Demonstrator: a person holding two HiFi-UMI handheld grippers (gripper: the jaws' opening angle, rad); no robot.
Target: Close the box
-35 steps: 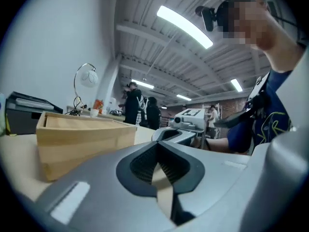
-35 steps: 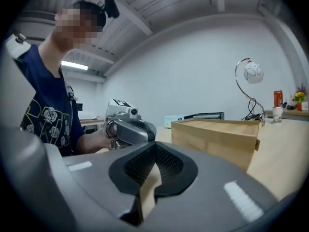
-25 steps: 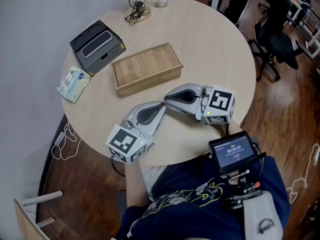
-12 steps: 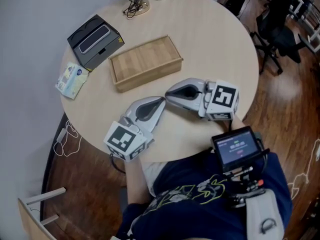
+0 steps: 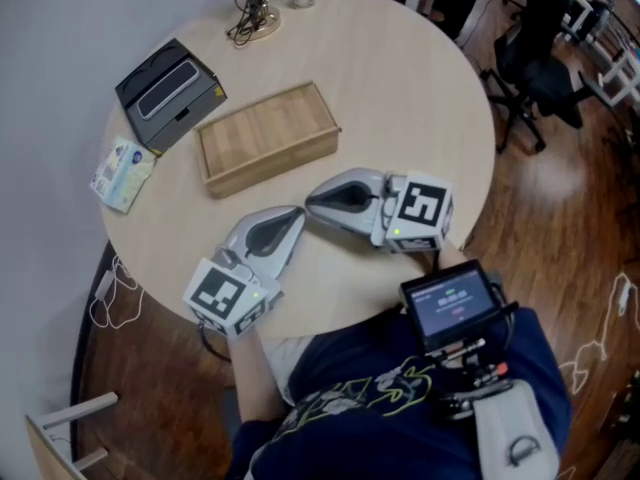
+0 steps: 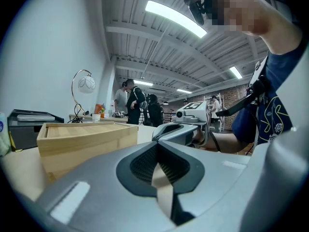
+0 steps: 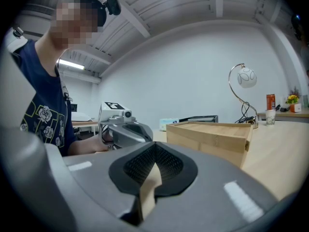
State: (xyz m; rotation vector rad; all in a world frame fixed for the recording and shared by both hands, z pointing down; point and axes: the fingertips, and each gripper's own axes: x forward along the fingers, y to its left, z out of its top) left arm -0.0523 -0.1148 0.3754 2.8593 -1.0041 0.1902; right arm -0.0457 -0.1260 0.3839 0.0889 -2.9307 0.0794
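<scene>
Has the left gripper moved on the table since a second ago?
No. The left gripper lies shut at the same spot off the wooden box's front edge; everything in the head view shifted together.

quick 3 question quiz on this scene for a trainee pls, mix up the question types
1. True or false: the grey left gripper is clamped on the flat rectangular light wooden box.
2. In the head view, which thing stands closest to the wooden box's left end? A the black rectangular case; B the lamp base; C the office chair.
3. Fill in: the grey right gripper has its jaws ___, with nothing between them.

Key: 1 false, it lies on the round beige table, apart from the box; 2 A; 3 shut.
</scene>
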